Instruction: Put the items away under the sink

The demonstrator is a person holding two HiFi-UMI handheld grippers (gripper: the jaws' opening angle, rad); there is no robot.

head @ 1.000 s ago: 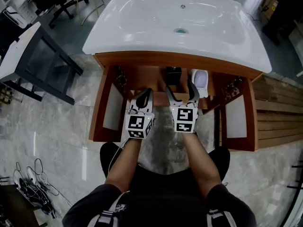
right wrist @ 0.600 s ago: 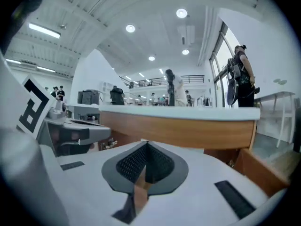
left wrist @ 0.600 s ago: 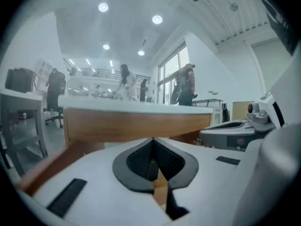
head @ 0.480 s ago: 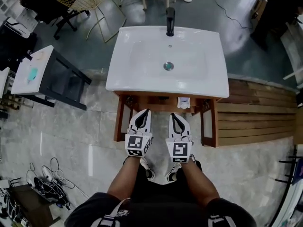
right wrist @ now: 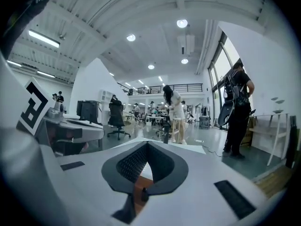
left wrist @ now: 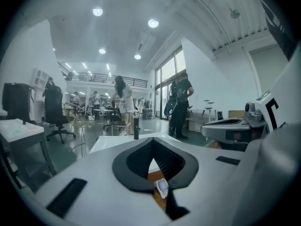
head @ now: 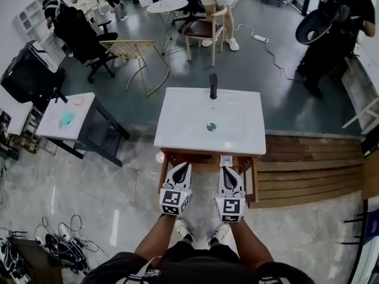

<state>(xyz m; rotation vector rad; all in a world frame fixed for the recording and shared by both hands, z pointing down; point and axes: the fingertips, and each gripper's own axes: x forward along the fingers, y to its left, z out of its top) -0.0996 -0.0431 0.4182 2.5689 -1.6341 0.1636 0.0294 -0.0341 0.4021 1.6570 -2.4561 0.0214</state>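
Observation:
The white sink point(head: 208, 123) with its black faucet point(head: 213, 85) tops a wooden cabinet point(head: 166, 169) whose doors stand open. A white item point(head: 226, 160) shows just under the sink's front edge, inside the cabinet. My left gripper point(head: 186, 165) point(left wrist: 153, 139) and right gripper point(head: 225, 169) point(right wrist: 146, 144) hang side by side in front of the cabinet, above the floor. Both point level at the sink, are shut and hold nothing. In both gripper views the sink top lies beyond the closed tips.
A white side table point(head: 65, 120) stands to the left, with a wire chair point(head: 137, 51) and a wooden chair point(head: 204, 31) behind the sink. Wooden decking point(head: 308, 170) runs along the right. Cables point(head: 56, 241) lie on the floor at bottom left. People stand farther back.
The view has risen from crouching close at the cabinet to standing height. Both grippers came up and back out of the cabinet. The right jaws, apart one second ago, are now together.

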